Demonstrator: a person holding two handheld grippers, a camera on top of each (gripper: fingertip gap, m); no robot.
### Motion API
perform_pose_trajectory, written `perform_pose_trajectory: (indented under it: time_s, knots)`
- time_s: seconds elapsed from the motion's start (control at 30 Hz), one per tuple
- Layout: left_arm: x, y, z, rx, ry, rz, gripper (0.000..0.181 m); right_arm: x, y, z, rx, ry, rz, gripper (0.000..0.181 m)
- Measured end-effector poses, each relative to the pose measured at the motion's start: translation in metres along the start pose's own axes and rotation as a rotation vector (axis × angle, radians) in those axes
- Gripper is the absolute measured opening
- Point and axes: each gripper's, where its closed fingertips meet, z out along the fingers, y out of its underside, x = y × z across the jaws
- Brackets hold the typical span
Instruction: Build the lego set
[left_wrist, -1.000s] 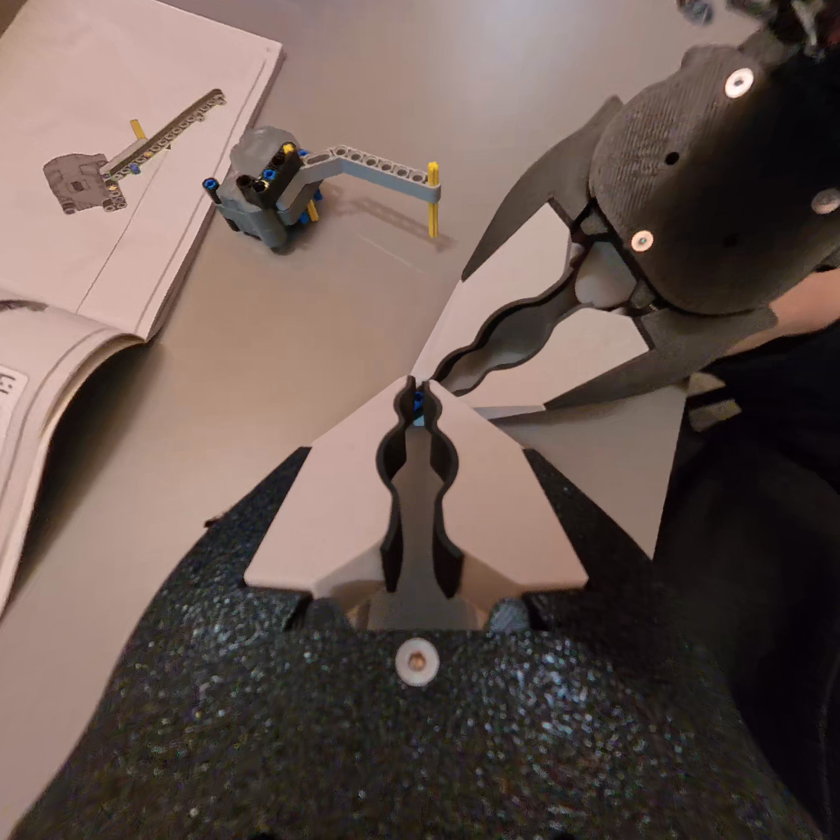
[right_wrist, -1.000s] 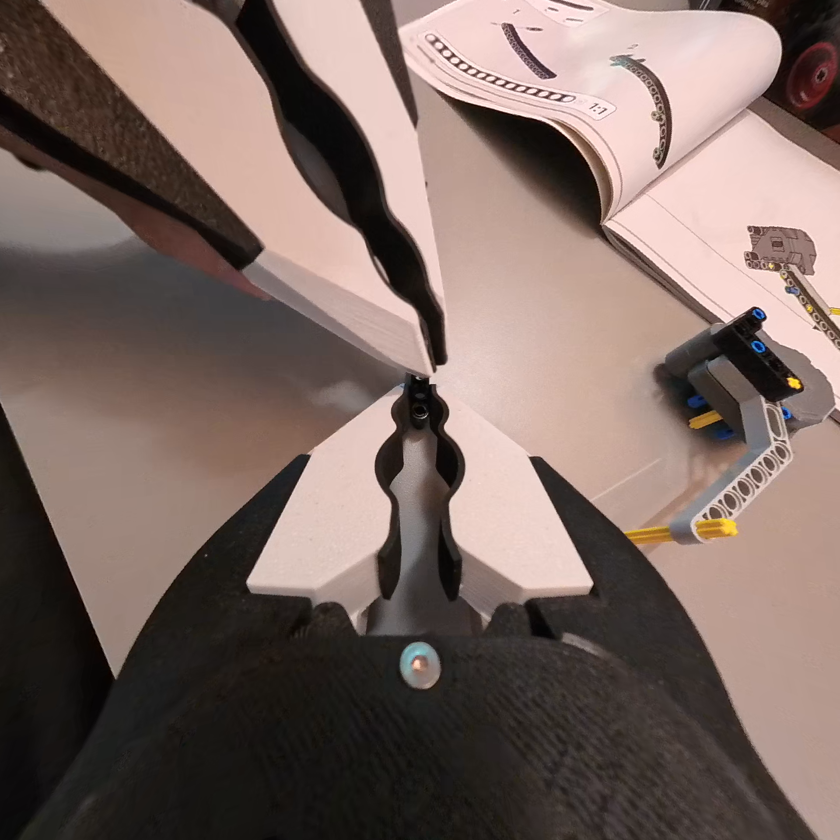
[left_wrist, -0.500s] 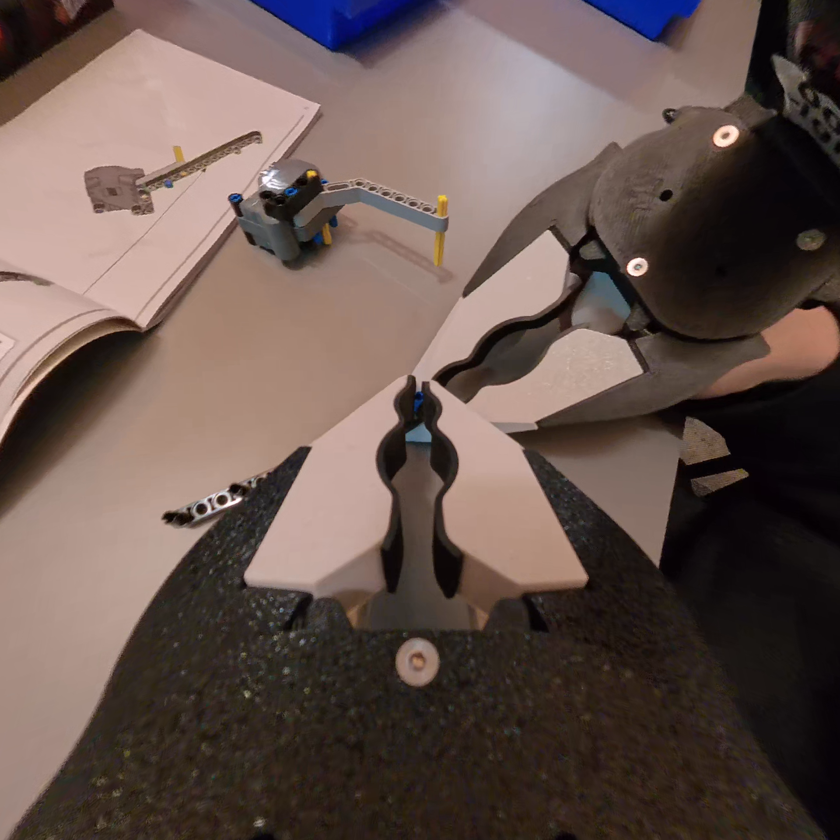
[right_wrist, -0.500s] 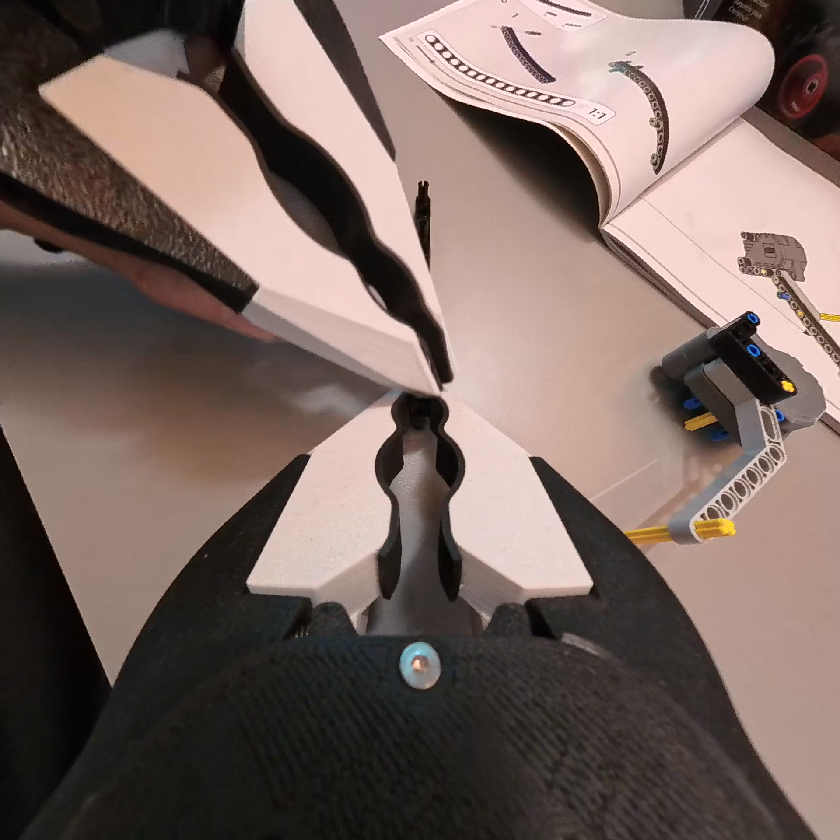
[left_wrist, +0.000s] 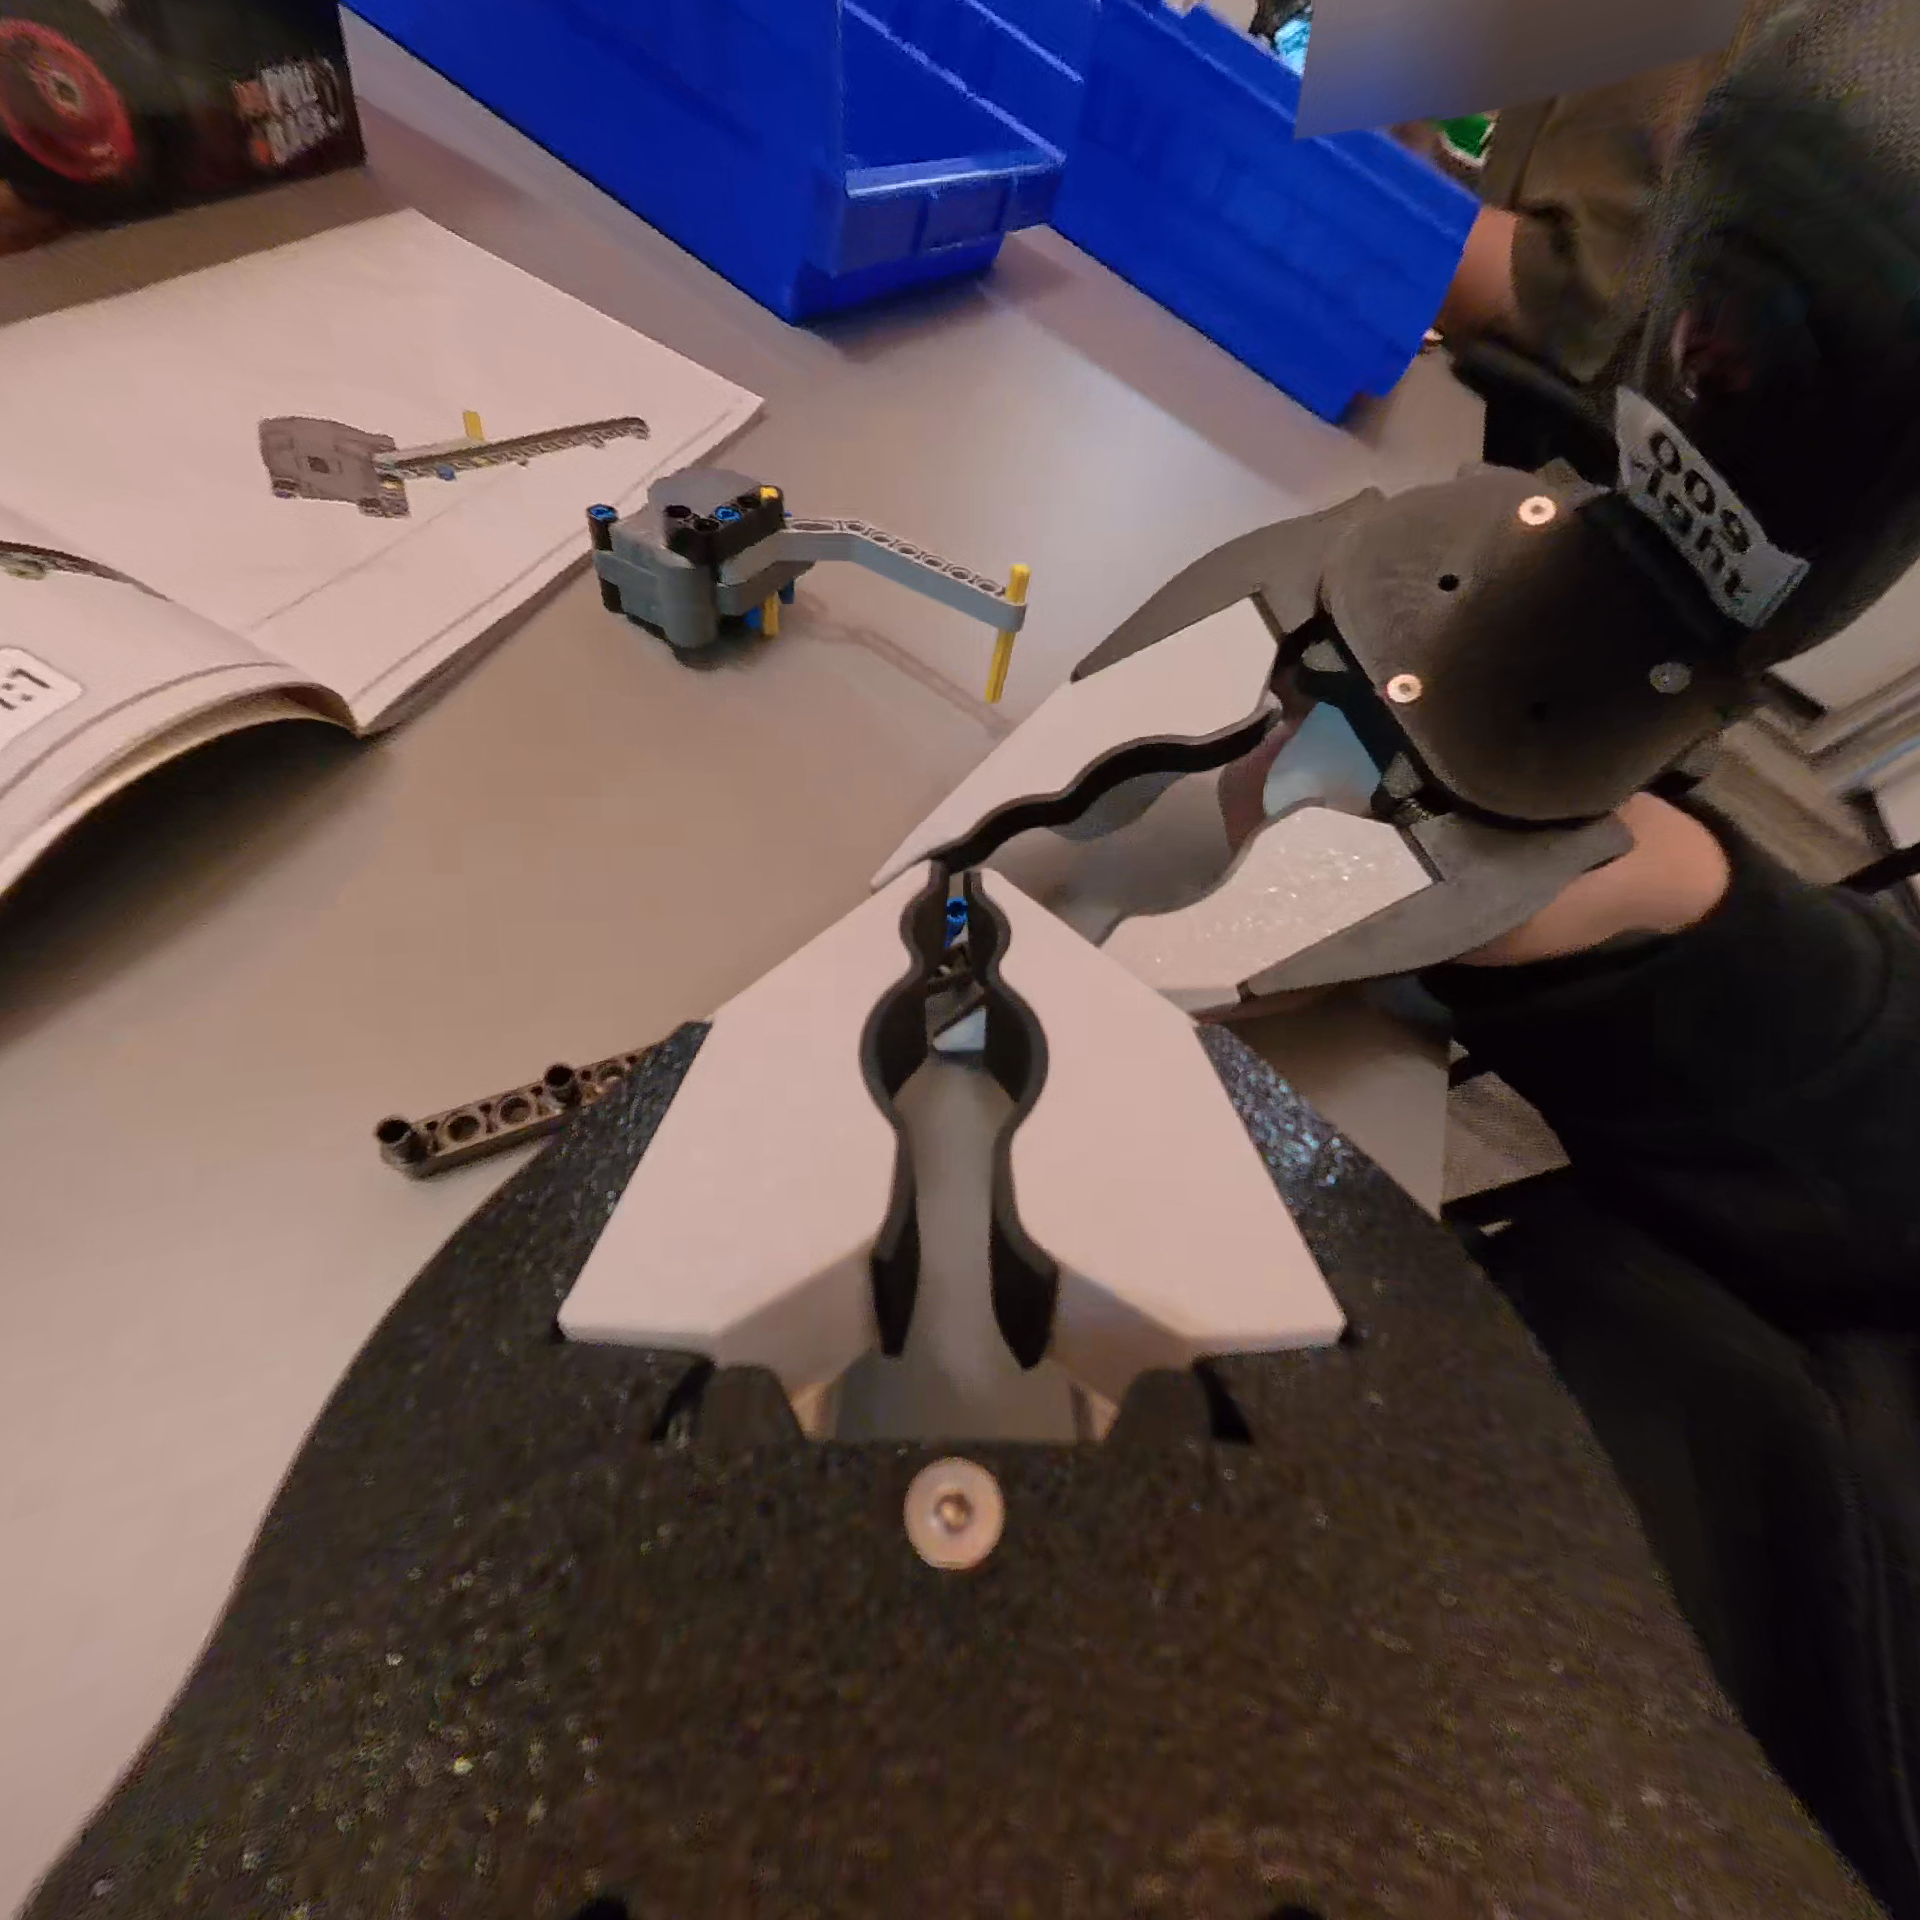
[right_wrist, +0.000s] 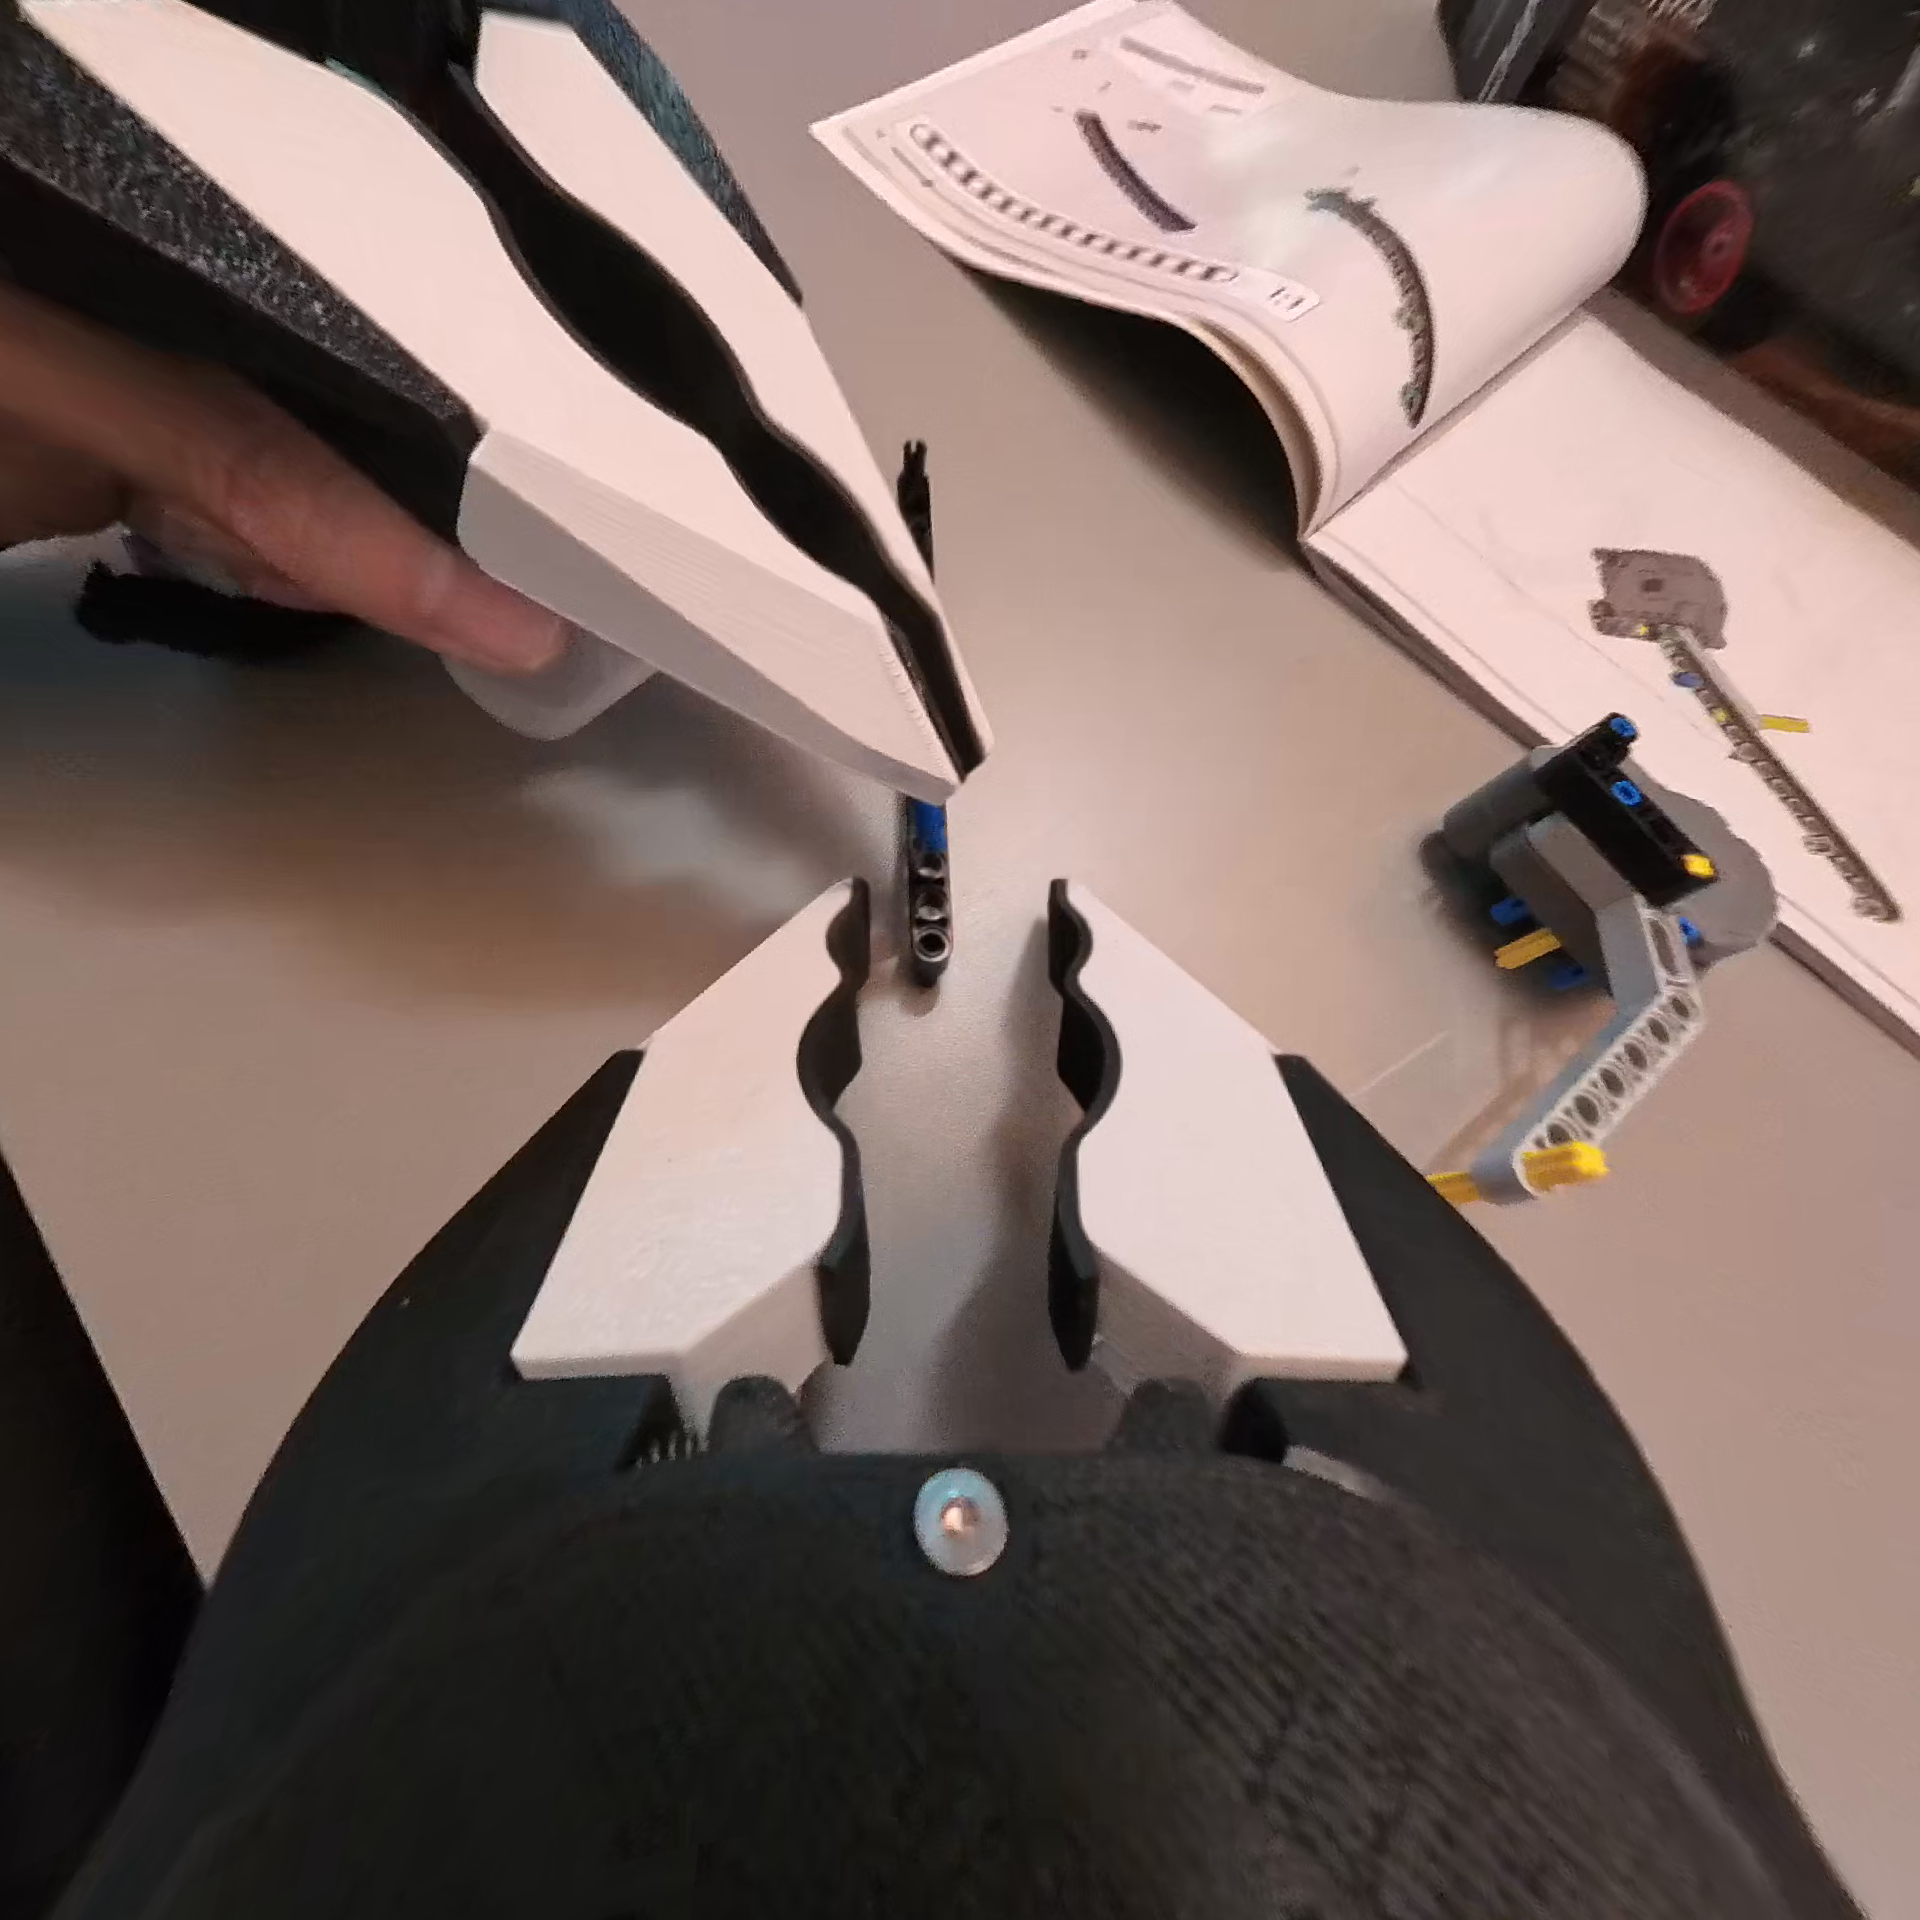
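Above the grey table (right_wrist: 1195, 644), left gripper (right_wrist: 961, 774) clamped on black beam (right_wrist: 928, 904), long axis pointing toward right gripper (right_wrist: 956, 894), whose fingers are spread apart, empty.

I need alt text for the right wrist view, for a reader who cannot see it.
The right tongs stand open around a small black beam with a blue pin, which the shut left tongs hold from above. On the grey table, an open instruction booklet and a partly built grey model lie to the right.
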Motion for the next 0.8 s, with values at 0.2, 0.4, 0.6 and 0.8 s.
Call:
perform_pose_trajectory:
  time_s: [0.2, 0.4, 0.6, 0.8]
  knots:
    - [0.001, -0.004, -0.001, 0.029, 0.02, -0.01, 0.0, -0.002, -0.028, -0.016, 0.199, 0.01, 0.004, 0.015]
    - [0.008, -0.01, -0.004, 0.072, 0.064, -0.049, 0.001, -0.003, -0.026, -0.013, 0.182, 0.056, -0.095, 0.002]
    - [0.008, -0.006, -0.006, 0.019, 0.074, 0.02, 0.003, -0.003, -0.025, -0.013, 0.178, 0.051, -0.116, 0.002]
    - [0.003, 0.003, -0.011, -0.132, -0.005, 0.203, 0.009, -0.004, -0.019, -0.008, 0.131, 0.068, -0.157, 0.002]
